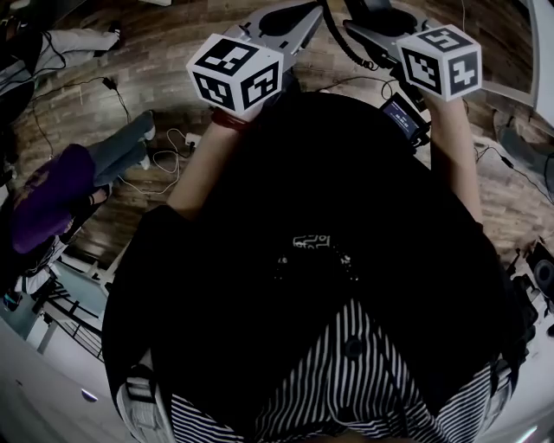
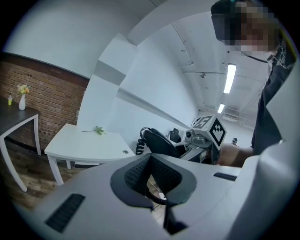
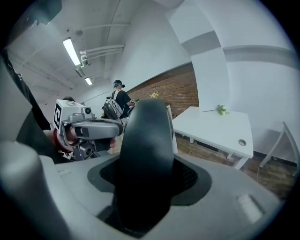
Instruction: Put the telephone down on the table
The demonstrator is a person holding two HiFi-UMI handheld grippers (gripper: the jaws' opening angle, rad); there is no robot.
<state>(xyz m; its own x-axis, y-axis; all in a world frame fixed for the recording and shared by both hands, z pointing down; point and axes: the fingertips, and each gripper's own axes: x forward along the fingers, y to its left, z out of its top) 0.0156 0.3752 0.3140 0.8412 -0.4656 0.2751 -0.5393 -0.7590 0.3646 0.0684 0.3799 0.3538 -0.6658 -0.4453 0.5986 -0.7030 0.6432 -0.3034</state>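
Observation:
A black telephone handset (image 3: pixel 144 154) stands upright between the pads of my right gripper (image 3: pixel 145 140), which is shut on it. In the left gripper view the same handset (image 2: pixel 158 142) shows with its coiled cord (image 2: pixel 140 146) hanging to the left, well above the floor. My left gripper (image 2: pixel 150 161) has its tips together and grips nothing; a bit of cord shows through the gap behind the pads. In the head view both grippers, left (image 1: pixel 286 22) and right (image 1: pixel 381 30), are held out at the top edge. The white table (image 3: pixel 220 129) lies ahead, a way off.
A small flower sprig (image 2: pixel 98 130) lies on the white table (image 2: pixel 89 145). A dark table with a vase (image 2: pixel 21 101) stands by the brick wall. Cables (image 1: pixel 169 151) trail over the wood floor beside a seated person (image 1: pixel 52 199). Another person (image 3: pixel 119 99) stands far back.

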